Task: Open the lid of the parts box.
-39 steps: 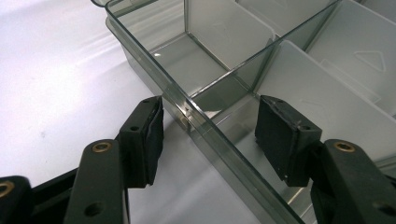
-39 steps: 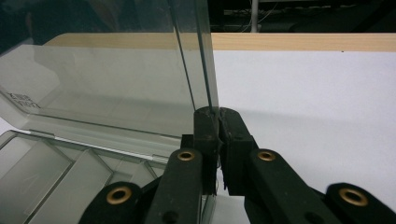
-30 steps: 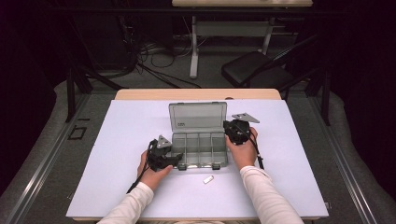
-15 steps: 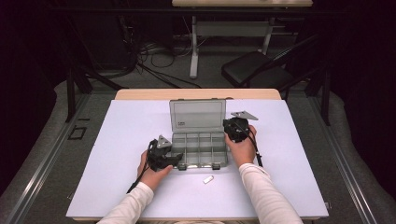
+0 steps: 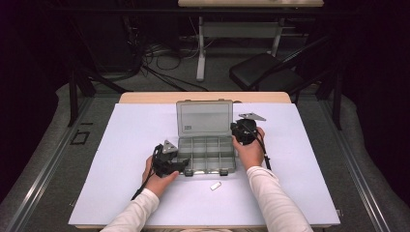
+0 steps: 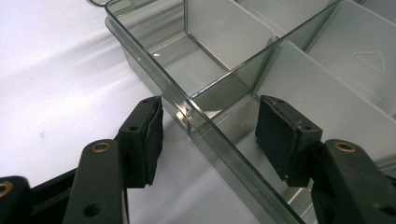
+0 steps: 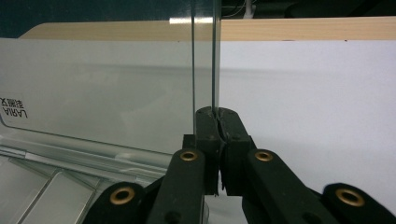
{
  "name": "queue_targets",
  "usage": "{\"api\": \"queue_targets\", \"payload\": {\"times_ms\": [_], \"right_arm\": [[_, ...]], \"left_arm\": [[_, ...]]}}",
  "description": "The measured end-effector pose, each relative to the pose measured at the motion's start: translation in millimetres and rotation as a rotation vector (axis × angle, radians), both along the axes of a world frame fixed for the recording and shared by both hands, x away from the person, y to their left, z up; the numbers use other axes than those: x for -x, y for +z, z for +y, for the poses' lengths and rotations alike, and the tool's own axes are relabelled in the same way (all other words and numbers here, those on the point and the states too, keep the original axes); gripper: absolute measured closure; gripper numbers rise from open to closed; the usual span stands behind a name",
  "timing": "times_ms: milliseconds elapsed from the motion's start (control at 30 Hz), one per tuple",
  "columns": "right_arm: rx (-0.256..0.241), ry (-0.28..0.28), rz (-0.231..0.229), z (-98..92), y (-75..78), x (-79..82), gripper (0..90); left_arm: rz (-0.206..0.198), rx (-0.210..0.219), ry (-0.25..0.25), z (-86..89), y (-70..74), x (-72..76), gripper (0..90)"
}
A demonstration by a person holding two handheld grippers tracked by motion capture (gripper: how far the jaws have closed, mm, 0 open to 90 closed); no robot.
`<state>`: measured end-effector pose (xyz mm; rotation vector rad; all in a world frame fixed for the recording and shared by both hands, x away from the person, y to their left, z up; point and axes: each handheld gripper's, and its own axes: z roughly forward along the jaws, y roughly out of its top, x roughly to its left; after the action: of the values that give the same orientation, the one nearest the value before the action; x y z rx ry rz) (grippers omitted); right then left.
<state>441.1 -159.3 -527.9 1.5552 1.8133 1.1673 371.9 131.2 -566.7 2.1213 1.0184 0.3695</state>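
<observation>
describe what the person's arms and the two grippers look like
Both arms wear white long sleeves. The left gripper and right gripper are black, each topped by a grey three-cornered plate and trailing a black cable. Up close, the jaws are black plastic links with brass-coloured pivot rivets and flat dark pads.

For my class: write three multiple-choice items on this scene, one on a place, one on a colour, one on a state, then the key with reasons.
1. Where does the small white piece lie?
A. on the table in front of the organiser box
B. inside the box
C. on the lid

2. What colour is the table cover?
A. white
B. green
C. red

3. How is the right hand-held gripper?
A. wide open
B. shut on the lid's edge
C. lying flat on the floor

Key: 1 A, it sits on the cover near the person; 2 A, the sheet is plain white; 3 B, its pads meet around the upright lid edge.
</observation>
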Motion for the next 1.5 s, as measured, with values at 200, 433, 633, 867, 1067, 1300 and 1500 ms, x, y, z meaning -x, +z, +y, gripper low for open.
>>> {"api": "queue_targets", "payload": {"times_ms": [200, 433, 633, 867, 1067, 1300, 1500], "right_arm": [[-0.006, 0.001, 0.016, -0.8, -0.2, -3.7, 88.4], [-0.001, -0.007, 0.032, 0.1, -0.7, -7.1, 88.6], [-0.011, -0.008, 0.035, -0.3, -1.5, -8.1, 88.6], [-0.012, -0.005, 0.034, -0.9, -2.3, -9.1, 88.7], [-0.013, -0.005, 0.038, -0.9, -3.2, -10.1, 88.7], [-0.012, -0.008, 0.044, -1.5, -4.8, -12.0, 88.8], [-0.016, -0.012, 0.056, -1.8, -6.9, -14.3, 89.0]], "left_arm": [[-0.001, 0.001, 0.001, -0.1, -0.1, -0.1, 41.1], [0.001, 0.009, 0.01, 0.7, 0.0, -1.7, 42.4], [0.002, 0.017, 0.021, 0.5, -0.1, -3.4, 43.8], [0.003, 0.019, 0.029, 0.2, 0.1, -4.5, 44.9], [0.004, 0.02, 0.028, 0.2, 0.1, -4.8, 45.0], [0.006, 0.023, 0.025, 0.7, 0.0, -5.8, 45.1], [0.005, 0.021, 0.017, 1.1, 0.1, -6.8, 45.2]]}}
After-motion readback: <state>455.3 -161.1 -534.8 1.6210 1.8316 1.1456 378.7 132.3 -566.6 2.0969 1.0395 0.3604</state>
